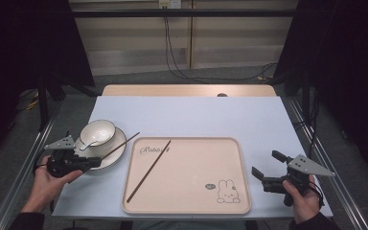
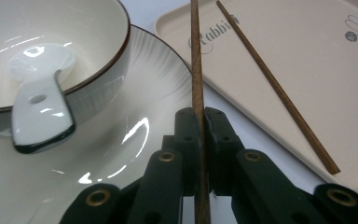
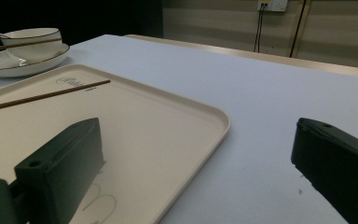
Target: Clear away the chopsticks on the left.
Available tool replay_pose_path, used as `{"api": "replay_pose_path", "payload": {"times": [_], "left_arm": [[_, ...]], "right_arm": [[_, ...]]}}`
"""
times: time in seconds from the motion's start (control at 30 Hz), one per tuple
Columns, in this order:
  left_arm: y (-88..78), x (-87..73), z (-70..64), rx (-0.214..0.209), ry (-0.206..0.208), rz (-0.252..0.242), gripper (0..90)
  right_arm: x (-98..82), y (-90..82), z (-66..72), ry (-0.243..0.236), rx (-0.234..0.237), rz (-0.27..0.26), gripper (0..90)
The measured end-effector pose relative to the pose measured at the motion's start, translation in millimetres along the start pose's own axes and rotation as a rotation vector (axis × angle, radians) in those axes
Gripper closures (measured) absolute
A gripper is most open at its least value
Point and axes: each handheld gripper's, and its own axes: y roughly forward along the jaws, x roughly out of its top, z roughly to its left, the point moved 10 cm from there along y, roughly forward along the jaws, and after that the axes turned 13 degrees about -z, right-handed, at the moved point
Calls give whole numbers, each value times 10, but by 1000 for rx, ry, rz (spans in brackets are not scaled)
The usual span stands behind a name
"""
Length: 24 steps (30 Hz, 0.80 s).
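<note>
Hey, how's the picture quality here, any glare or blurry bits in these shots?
High view: dim, dark at both sides, table evenly lit. Left gripper view: bright glare streaks on the plate and bowl; the left tool, shut on a chopstick, looks soft. Right gripper view: the right tool blurred, background dark.

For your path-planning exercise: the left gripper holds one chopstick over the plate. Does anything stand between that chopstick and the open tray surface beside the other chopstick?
Nothing visible does. The left gripper holds its chopstick over the plate, pointing toward the tray. The other chopstick lies there alone.
</note>
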Motion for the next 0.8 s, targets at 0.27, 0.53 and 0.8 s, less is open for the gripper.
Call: {"api": "replay_pose_path", "payload": {"times": [0.27,0.53,0.8], "left_arm": [[37,17,-171,-4,-12,-5,845],[124,95,-382,-26,-15,-11,844],[199,160,-556,-21,-7,9,844]], "right_arm": [[1,0,0,0,0,0,18],[0,0,1,1,0,0,19],[-1,4,0,0,-2,1,19]]}}
